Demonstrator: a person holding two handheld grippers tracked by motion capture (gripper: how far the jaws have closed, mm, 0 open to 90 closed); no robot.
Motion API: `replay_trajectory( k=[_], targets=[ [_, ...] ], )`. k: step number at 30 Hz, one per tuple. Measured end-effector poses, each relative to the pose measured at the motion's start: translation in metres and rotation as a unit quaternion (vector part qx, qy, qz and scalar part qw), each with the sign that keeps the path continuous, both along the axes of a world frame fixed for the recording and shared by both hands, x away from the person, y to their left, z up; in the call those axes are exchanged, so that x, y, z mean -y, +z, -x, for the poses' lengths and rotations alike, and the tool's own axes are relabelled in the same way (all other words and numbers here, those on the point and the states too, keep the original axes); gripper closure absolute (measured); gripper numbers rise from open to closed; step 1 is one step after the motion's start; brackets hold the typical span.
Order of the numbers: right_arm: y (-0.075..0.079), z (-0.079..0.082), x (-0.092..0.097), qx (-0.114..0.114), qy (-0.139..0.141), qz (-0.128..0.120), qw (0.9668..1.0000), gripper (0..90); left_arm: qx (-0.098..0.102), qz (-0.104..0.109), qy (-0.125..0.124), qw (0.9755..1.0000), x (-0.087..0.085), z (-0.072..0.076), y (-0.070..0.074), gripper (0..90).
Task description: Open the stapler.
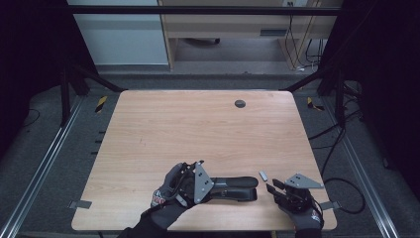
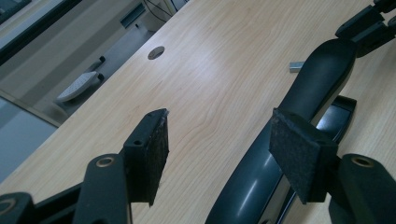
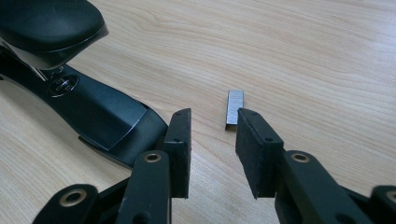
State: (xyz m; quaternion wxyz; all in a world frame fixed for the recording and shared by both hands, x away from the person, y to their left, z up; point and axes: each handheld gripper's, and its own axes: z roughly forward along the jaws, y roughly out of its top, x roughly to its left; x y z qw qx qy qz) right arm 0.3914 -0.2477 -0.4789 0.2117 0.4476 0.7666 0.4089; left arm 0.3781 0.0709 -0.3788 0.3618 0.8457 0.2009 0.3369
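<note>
Wooden table (image 1: 163, 129) bears stapler (image 1: 233, 187) (black) and staples (image 1: 263, 175).

You are in a lab or office test bay: a bare wooden table (image 1: 198, 124) stands inside a black metal frame (image 1: 198, 10), with floor rails (image 1: 44, 158) left and right, loose cables (image 1: 337, 139) at the right, and a desk (image 1: 237, 25) far behind.

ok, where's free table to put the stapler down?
Bare wood runs across the table from the stapler back to the round grommet hole, and along the left edge. Crowded near edge: left gripper, stapler, staple strip, right gripper.
</note>
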Motion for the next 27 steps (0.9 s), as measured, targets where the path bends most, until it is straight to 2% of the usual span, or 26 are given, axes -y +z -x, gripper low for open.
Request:
replay_trajectory(
  k=[11,27],
  targets=[
    [0.0,0.0,0.0,0.001,0.002,0.0,1.0,66.1,0.007,-0.016,-0.013,0.9998,0.014,0.004,-0.004,36.8],
    [0.0,0.0,-0.001,0.002,0.0,0.001,1.0,66.7,0.009,-0.032,-0.024,0.9992,0.025,0.01,-0.01,35.6]
  ],
)
